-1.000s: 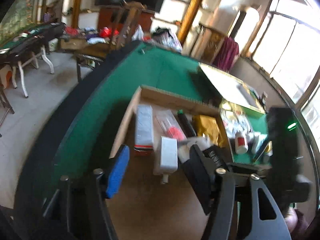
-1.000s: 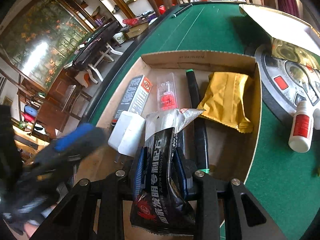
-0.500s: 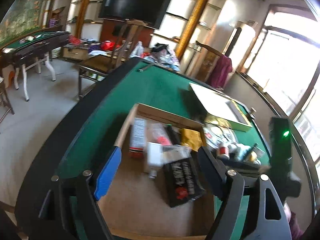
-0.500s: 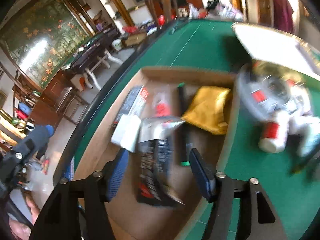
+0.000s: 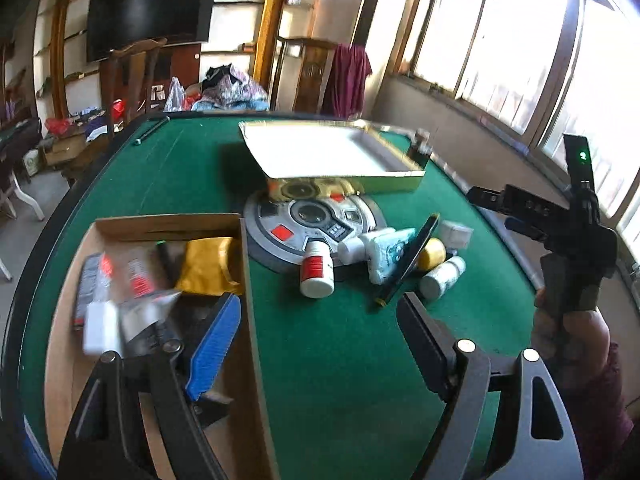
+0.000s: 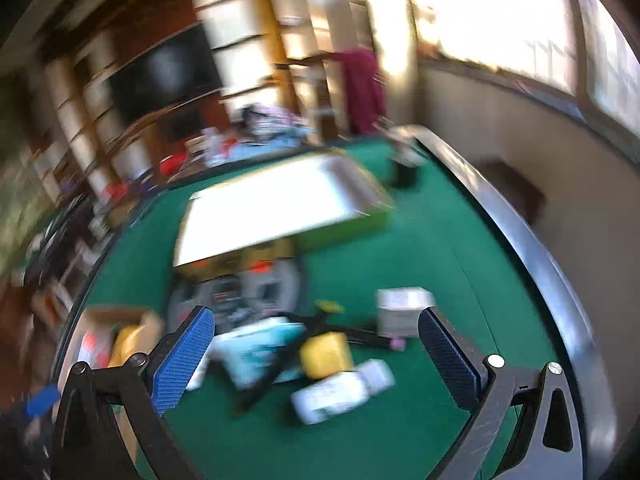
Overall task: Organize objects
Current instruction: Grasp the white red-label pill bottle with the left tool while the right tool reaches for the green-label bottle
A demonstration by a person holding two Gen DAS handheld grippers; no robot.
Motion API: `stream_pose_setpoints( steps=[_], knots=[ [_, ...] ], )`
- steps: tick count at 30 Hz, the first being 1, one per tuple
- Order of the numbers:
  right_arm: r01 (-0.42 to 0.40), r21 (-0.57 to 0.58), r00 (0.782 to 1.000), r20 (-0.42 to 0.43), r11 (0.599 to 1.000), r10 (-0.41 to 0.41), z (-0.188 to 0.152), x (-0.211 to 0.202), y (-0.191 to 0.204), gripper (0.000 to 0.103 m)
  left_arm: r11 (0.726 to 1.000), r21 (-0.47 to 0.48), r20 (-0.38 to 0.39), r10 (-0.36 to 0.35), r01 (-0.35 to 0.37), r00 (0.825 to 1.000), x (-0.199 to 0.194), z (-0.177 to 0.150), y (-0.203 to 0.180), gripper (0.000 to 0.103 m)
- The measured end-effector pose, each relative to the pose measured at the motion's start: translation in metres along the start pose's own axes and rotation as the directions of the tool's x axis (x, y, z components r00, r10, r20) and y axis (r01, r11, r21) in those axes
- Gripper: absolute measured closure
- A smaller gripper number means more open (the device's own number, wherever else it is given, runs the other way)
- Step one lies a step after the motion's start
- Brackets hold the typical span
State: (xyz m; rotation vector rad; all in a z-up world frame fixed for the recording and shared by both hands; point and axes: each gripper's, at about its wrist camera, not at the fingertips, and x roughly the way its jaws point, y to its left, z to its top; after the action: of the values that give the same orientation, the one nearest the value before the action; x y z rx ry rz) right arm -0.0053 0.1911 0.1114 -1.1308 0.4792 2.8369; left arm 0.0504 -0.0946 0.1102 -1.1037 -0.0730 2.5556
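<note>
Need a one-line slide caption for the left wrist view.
Open left gripper hangs empty over the green table, between the filled cardboard box and loose bottles.

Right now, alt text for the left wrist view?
Open left hand-held gripper over a green table, empty. Left: cardboard box of packets. Ahead: loose bottles, including a red-labelled bottle, and a gold tray.

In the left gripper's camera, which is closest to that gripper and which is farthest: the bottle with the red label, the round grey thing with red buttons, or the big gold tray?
1. Red-label bottle, lying on the green felt ahead of the left gripper.
2. Round grey disc, just behind the bottle.
3. Gold tray, farthest back, toward the windows.
</note>
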Motion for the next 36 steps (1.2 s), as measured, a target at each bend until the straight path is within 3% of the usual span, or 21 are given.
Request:
stream_pose_setpoints(
  steps=[2, 4, 8, 15, 18, 21, 29, 36],
  knots=[
    [-0.023, 0.078, 0.999, -0.039, 0.997, 0.026, -0.004, 0.02, -0.025, 0.0, 1.0, 0.006, -0.034, 0.017, -0.017, 0.999, 0.024, 0.009, -0.01, 0.023],
    [-0.035, 0.119, 0.998, -0.052, 0.992, 0.041, -0.008, 0.034, -0.042, 0.0, 0.996, 0.034, -0.048, 0.083, -0.081, 0.995, 0.042, 0.014, -0.016, 0.023],
    [-0.048, 0.149, 0.996, -0.069, 0.988, 0.059, -0.017, 0.047, -0.053, 0.0, 0.975, 0.1, -0.093, 0.21, -0.201, 0.973, 0.086, 0.022, -0.021, 0.023],
    [-0.092, 0.165, 0.993, -0.055, 0.982, 0.102, -0.017, 0.044, -0.057, 0.0, 0.965, 0.09, -0.158, 0.259, -0.247, 0.953, 0.136, 0.023, -0.014, 0.023],
    [-0.102, 0.169, 0.992, -0.055, 0.98, 0.113, -0.019, 0.045, -0.059, 0.0, 0.97, 0.087, -0.188, 0.24, -0.227, 0.952, 0.15, 0.022, -0.015, 0.035],
    [-0.105, 0.168, 0.992, -0.049, 0.98, 0.115, -0.019, 0.045, -0.059, 0.0, 0.973, 0.093, -0.208, 0.224, -0.209, 0.952, 0.159, 0.021, -0.019, 0.069],
    [-0.11, 0.17, 0.991, -0.058, 0.979, 0.121, -0.022, 0.051, -0.061, 0.0, 0.991, 0.005, -0.168, 0.132, -0.133, 0.977, 0.137, 0.018, -0.016, 0.07],
    [-0.083, 0.136, 0.991, -0.096, 0.987, 0.096, -0.027, 0.06, -0.056, 0.0, 0.998, -0.052, -0.045, 0.02, -0.022, 0.999, 0.057, 0.011, -0.015, 0.07]
  ],
)
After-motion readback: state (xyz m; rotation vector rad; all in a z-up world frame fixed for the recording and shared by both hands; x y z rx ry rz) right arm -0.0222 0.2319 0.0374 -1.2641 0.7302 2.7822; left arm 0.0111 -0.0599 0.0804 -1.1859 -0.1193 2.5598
